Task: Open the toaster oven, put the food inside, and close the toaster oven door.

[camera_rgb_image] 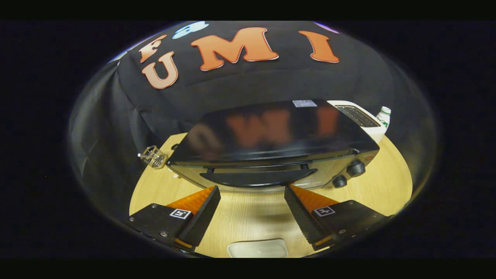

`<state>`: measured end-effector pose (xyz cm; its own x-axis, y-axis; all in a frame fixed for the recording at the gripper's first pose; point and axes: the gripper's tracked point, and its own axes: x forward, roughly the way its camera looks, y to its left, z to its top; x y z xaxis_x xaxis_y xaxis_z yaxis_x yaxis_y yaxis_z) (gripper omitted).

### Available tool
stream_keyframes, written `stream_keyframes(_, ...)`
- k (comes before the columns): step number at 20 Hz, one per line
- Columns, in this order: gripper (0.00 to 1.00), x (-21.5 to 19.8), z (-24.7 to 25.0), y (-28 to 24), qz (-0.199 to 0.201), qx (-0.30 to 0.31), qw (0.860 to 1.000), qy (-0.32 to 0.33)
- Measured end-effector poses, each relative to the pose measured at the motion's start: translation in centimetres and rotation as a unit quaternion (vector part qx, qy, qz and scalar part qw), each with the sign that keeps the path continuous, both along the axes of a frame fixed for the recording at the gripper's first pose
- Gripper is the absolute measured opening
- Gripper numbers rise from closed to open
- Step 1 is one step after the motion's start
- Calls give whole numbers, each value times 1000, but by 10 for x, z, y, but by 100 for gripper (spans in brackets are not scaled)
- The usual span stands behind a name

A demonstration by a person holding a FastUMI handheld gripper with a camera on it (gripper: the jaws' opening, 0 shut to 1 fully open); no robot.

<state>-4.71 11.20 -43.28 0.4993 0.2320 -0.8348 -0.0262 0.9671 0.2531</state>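
Observation:
A toaster oven (pixel 271 131) with a glossy black top stands on the wooden table (pixel 387 186), just ahead of my fingers. Its door is closed, and the black handle (pixel 257 177) runs across the front just beyond my fingertips. Two black knobs (pixel 348 174) sit at the front's right end. My gripper (pixel 252 190) is open, fingers spread wide with nothing between them, tips close to the handle but apart from it. A white dish (pixel 257 248) lies on the table below, between the fingers; I cannot tell what it holds.
A white pop-up toaster (pixel 360 116) and a bottle with a white cap (pixel 384 115) stand behind the oven on the right. A small clear glass object (pixel 154 157) sits at the oven's left corner. The black cloth wall hangs close behind.

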Motion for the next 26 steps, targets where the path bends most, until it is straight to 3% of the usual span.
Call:
stream_keyframes(4,99,-8,12,0,-4,-1,1000,4)
stream_keyframes(11,98,32,114,-20,5,-25,989,-142)
stream_keyframes(19,98,69,268,-46,8,-64,943,-328)
stream_keyframes(26,99,64,352,-48,8,-68,908,-414)
